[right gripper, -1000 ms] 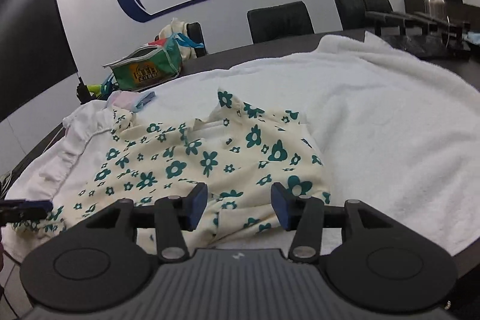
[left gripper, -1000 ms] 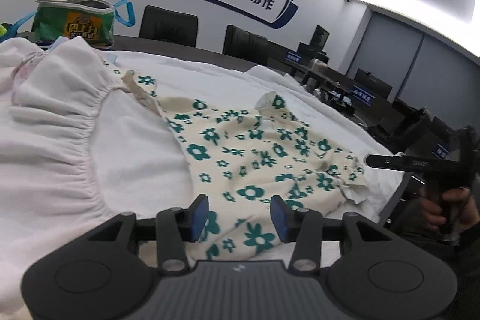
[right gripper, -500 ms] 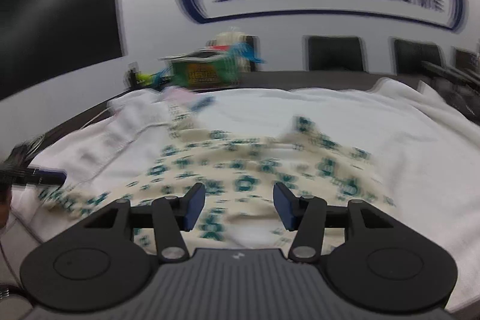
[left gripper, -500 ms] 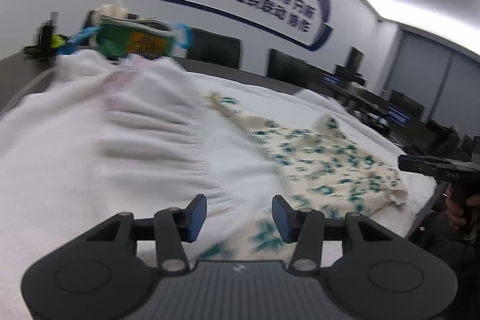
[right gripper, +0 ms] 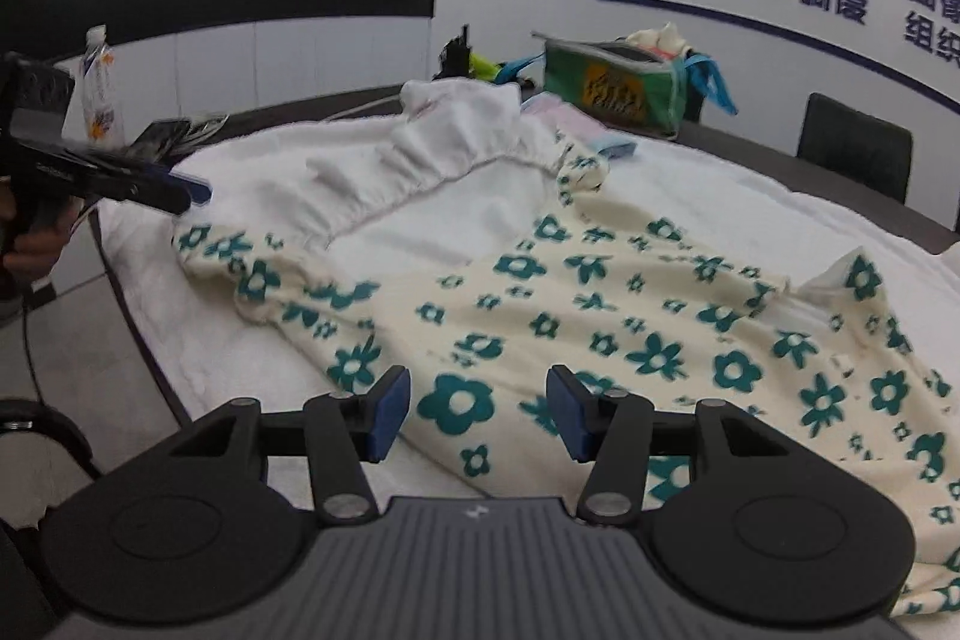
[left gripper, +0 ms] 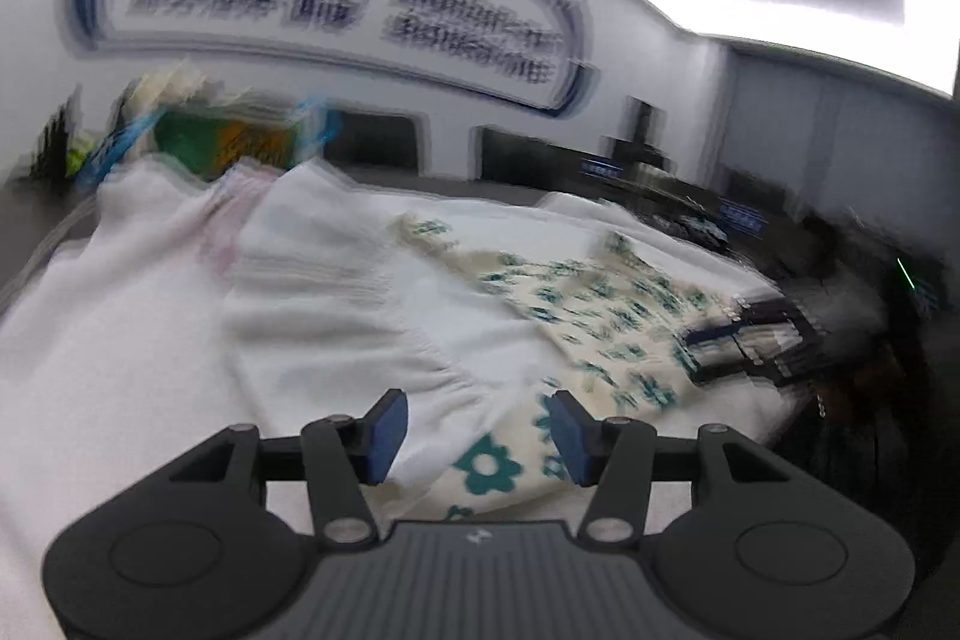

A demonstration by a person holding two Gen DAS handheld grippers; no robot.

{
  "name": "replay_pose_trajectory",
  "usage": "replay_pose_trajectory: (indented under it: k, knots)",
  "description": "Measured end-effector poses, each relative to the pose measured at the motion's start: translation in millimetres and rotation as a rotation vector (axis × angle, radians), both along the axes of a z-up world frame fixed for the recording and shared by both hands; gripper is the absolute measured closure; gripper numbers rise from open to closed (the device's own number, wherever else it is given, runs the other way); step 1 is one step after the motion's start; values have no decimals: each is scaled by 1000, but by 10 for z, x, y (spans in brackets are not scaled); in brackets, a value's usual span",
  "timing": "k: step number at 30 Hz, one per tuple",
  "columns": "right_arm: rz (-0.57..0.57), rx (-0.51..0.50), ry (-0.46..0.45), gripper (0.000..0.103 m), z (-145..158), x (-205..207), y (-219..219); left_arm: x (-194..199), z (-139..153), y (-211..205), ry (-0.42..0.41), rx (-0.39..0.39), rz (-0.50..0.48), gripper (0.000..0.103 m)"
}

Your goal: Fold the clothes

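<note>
On the white towel [right gripper: 456,220] covering the desk, a cream garment [right gripper: 630,328] printed with teal flowers is spread, rumpled and not flat. It is judged light, soft and limp, best pinched at a hem or corner. Both the left hand-held gripper [left gripper: 474,436] and right hand-held gripper [right gripper: 477,412] are seen wide open, empty, just above its near edges.

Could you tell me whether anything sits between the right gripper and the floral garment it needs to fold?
Nothing visible does. The open right gripper hangs directly over the cream garment with green flowers, with only air between its blue pads and the cloth.
</note>
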State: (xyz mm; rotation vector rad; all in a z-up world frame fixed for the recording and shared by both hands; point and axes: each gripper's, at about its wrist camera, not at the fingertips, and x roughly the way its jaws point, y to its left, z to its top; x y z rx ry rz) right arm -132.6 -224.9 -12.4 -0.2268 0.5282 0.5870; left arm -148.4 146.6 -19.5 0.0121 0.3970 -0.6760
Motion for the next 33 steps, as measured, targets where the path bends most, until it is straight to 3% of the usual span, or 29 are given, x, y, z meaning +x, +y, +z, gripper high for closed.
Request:
replay_pose_trajectory:
  k: [4,5,6,7,9,12,16,19,22,27,30,33]
  knots:
    - [3,-7,20,52,-106,28,-10,113,62,3,20,88,-64,54]
    - [1,-6,24,52,-131,39,-20,158,84,19,32,102,-74,70]
    - [-3,-5,29,52,-153,49,-32,202,107,35,43,116,-85,102]
    - [-4,4,32,52,-171,55,-47,246,129,51,55,130,-95,98]
    - [-3,36,37,52,-198,61,-85,334,173,83,78,158,-115,101]
    - [-1,70,45,62,-206,72,-146,467,240,131,112,200,-146,101]
    - [13,88,41,65,-229,82,-188,615,299,5,71,309,-129,101]
    - [18,108,38,65,-252,74,-216,738,82,-90,122,367,-98,99]
    - [26,94,34,63,-232,58,-205,742,149,-29,125,295,10,91]
    - [14,175,-13,63,-45,105,-85,465,427,-32,4,158,224,72]
    - [6,231,-43,63,76,138,-8,368,526,-149,-27,57,352,68]
    - [-3,286,-73,63,198,171,70,376,364,-447,36,-41,319,69]
